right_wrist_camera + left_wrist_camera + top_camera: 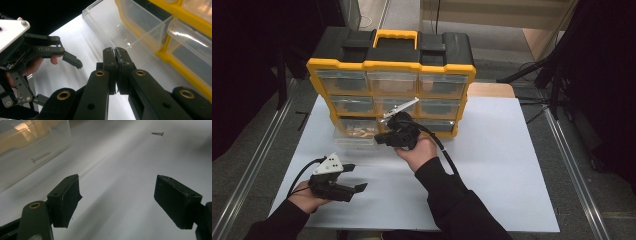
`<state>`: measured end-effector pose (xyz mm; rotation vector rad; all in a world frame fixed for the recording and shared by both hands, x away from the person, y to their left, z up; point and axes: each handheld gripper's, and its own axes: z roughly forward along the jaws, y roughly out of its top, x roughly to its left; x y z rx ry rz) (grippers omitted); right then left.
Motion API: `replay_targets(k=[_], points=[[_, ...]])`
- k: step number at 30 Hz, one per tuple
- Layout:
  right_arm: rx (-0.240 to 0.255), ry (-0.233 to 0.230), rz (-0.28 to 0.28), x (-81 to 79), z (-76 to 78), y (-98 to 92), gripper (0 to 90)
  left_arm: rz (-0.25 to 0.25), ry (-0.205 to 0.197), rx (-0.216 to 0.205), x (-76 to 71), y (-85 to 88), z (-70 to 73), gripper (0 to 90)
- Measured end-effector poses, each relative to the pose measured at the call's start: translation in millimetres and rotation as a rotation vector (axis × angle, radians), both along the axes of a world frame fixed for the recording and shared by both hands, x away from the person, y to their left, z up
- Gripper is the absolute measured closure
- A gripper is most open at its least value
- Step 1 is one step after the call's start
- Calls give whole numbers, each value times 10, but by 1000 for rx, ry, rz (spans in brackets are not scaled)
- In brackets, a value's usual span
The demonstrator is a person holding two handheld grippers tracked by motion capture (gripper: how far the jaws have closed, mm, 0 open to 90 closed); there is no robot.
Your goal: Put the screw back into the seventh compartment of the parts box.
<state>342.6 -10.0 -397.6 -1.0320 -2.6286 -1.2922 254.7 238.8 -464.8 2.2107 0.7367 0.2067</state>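
A yellow and black organizer (392,65) with clear drawers stands at the back of the white table (492,165). Its lower-left drawer (354,136) is pulled out onto the table, and a screw (40,157) lies inside it. Another screw (157,133) lies loose on the table. My right gripper (379,139) hovers at that drawer's near right corner. In the right gripper view the right gripper (115,51) is shut, with nothing visible between the pads. My left gripper (356,177) rests low at the front left, and the left gripper (130,200) stands wide open over bare table.
The pulled-out drawer (130,25) stands in front of the organizer's yellow frame (180,67). In the right gripper view the left gripper (57,80) is seen at the left, a finger of the hand behind it. Dark floor and metal rails flank the table.
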Motion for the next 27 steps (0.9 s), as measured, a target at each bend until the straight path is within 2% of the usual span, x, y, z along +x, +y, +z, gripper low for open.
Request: replay_targets(k=[11, 18, 27], points=[[3, -9, -10, 49, 41, 43, 888, 2, 0, 1, 1, 3, -1, 207], [14, 7, -24, 88, 49, 96, 888, 0, 1, -1, -2, 2, -1, 207], [2, -14, -25, 120, 89, 182, 888, 0, 2, 0, 0, 5, 1, 207]])
